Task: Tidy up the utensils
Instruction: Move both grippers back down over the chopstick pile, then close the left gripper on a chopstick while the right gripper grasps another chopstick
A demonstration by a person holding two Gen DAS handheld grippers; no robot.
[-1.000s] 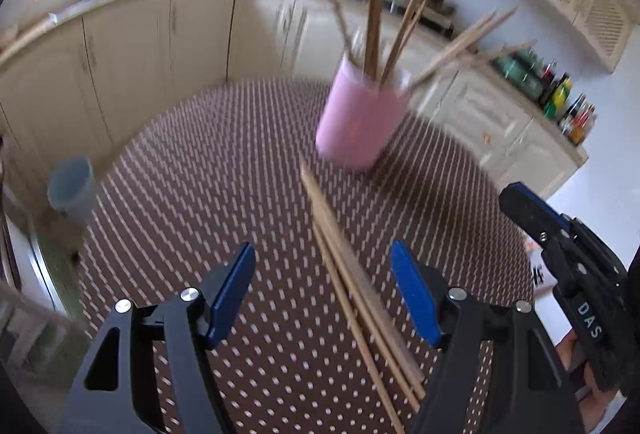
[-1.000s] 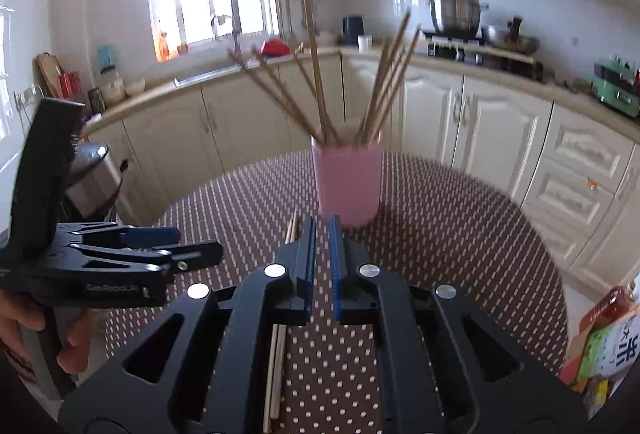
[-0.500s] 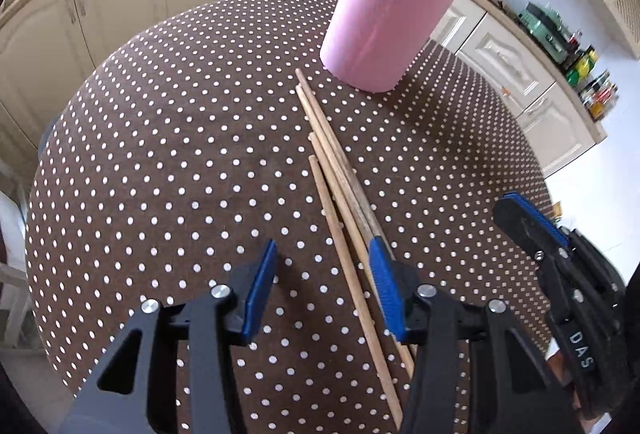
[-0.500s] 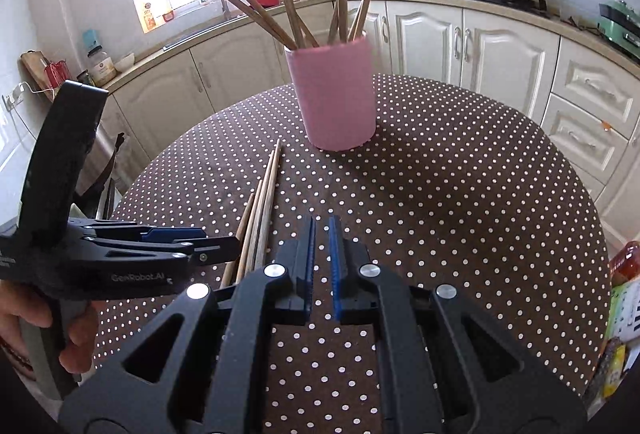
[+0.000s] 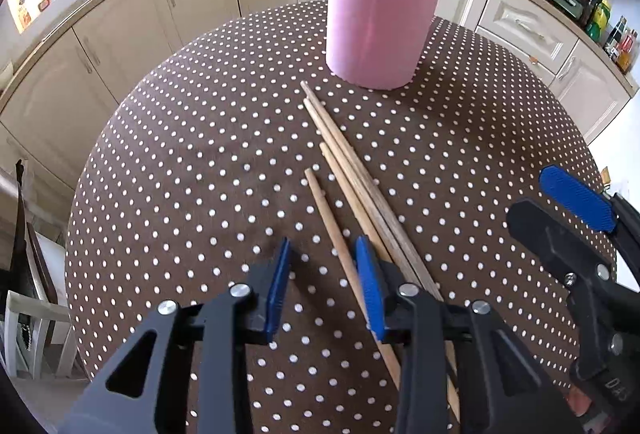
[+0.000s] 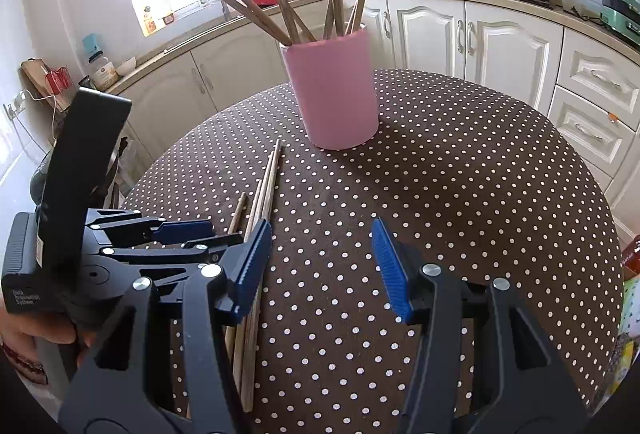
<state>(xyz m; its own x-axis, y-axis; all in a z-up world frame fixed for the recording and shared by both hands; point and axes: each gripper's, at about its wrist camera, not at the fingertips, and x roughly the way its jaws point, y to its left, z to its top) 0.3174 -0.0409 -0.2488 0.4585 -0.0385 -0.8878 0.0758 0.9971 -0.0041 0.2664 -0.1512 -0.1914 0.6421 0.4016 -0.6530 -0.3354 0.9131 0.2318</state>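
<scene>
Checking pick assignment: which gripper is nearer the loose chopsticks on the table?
Left. The left gripper is closing with one of the loose chopsticks between its jaws. The right gripper is opening beside the bundle, nothing between its jaws.

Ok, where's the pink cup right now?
The pink cup stands upright at the table's far side in both views, just beyond the loose chopsticks.
</scene>
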